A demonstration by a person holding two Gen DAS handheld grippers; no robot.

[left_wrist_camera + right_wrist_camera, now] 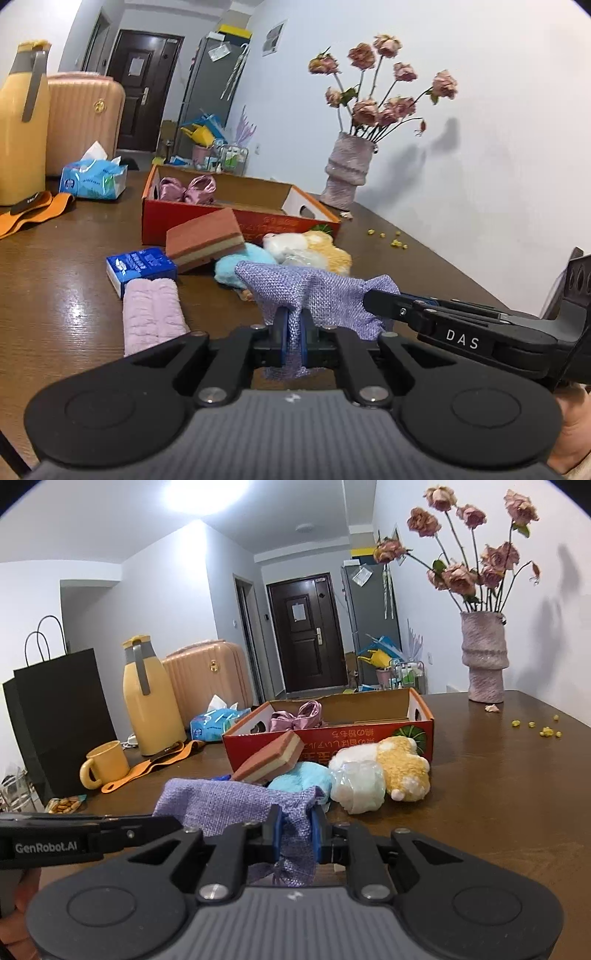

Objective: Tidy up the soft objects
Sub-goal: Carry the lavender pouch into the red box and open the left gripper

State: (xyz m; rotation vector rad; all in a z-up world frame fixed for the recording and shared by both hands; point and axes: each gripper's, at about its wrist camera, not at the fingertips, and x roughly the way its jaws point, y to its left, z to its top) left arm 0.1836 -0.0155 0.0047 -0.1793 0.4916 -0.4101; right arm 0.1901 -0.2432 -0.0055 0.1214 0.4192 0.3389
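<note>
Left gripper: I read it as clenched on the purple woven cloth; a fold of fabric sits pinched between the blue pads and hangs out below them.
Right gripper: clamped on the same cloth, at its right end; fabric bunches between the blue pads.
Cloth: stretched between my two grippers, lifted off the brown table, near edge of the scene.
Pile just beyond the cloth: blue plush, clear-wrapped white bundle, yellow-and-white plush toy, all touching one another.
Sponge: pink and cream layers, tilted, leaning on the red cardboard box.
Box contents: shiny pink ribbon bow at the far left corner.
Left of the cloth: pink folded towel, blue tissue packet touching its far end.
Far right: vase of dried roses.
</note>
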